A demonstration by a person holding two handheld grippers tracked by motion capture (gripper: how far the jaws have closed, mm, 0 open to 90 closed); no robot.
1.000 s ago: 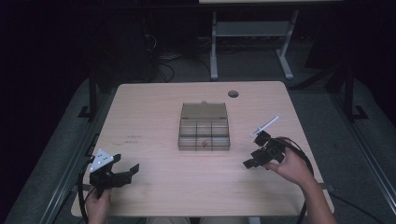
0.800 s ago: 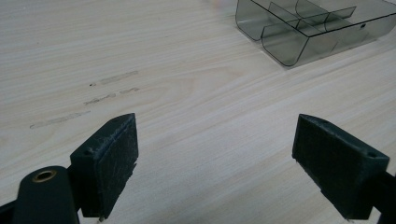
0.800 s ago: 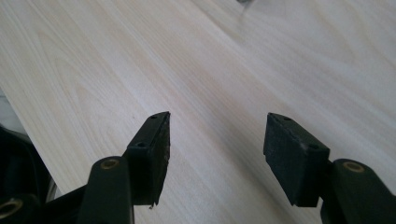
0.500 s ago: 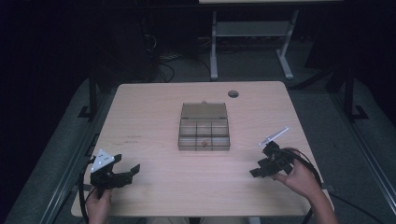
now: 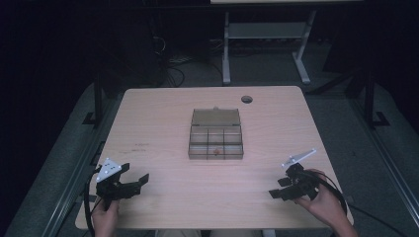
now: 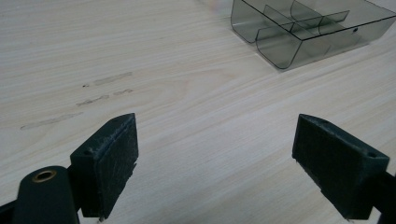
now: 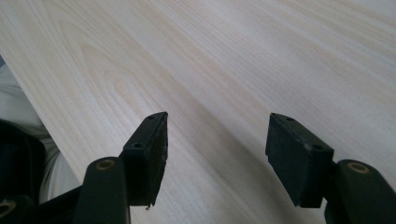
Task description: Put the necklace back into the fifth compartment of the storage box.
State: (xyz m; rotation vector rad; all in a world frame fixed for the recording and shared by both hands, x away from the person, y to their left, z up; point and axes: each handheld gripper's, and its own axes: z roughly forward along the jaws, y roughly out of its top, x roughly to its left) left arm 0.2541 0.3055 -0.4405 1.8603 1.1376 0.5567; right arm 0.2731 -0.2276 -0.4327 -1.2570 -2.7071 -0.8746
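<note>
Both hand-held grippers, left (image 5: 132,179) and right (image 5: 277,188), stood apart and empty; the box (image 5: 216,140) lay well ahead, so a careless reach risked shoving it.

Table (image 5: 163,123) was matt pale wood-grain w/ scuffs; box (image 5: 216,140) on it glossy smoky clear plastic (jaw pads matt, rough black).

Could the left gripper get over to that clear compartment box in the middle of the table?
Probably yes. The left gripper is open with bare table between it and the compartment box, and nothing stands in the way.
</note>
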